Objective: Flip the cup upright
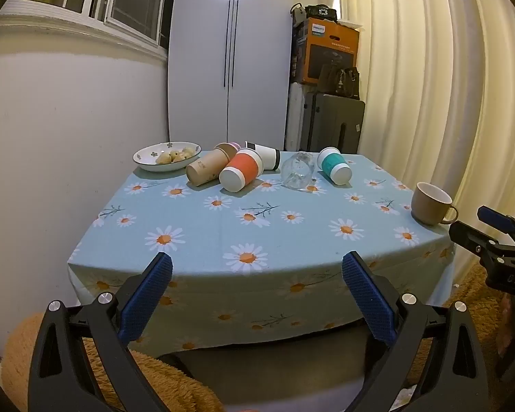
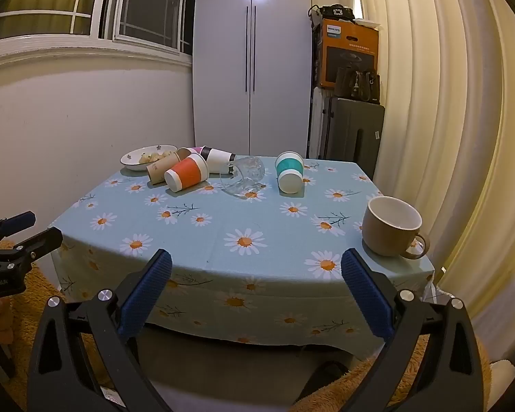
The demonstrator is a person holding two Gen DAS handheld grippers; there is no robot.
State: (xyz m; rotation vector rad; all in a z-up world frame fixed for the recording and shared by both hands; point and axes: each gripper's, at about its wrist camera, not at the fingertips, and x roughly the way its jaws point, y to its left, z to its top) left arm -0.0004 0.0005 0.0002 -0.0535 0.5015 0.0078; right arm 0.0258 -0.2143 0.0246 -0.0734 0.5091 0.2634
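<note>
Lying cups: five cups lie on their sides along the far edge of the bench (image 1: 195, 240): a kraft paper cup (image 1: 206, 169), an orange-sleeved cup (image 1: 242, 174), a white and black cup (image 1: 266, 158), a clear glass cup (image 1: 297, 171) and a teal-sleeved cup (image 1: 334, 166).
Cluster: the kraft, orange and white cups touch or overlap near the far left corner; a pink-rimmed cup seems to hide behind them, but I cannot tell clearly.
Upright cup: a brown mug (image 2: 391, 226) stands near the right edge, close to the near right corner, already upright.
Left tongs: the left tongs (image 1: 257, 295) are wide open and hold nothing, in front of the near edge.
Right tongs: the right tongs (image 2: 255, 293) are also wide open and empty, well apart from every cup.
Risk, rolling: a lying cup is round, so I judge a push from one pad can roll it off the far edge.
Risk, neighbours: taking one cup from the cluster can disturb the others or hit the bowl (image 1: 166, 157) at the far left corner.
Risk, glass: the glass is smooth and hard to see; it may slip or break.
Risk, paper: too much squeeze may crush a paper cup.
Risk, mug: the right tongs, going forward, can knock the mug off the right edge.
</note>
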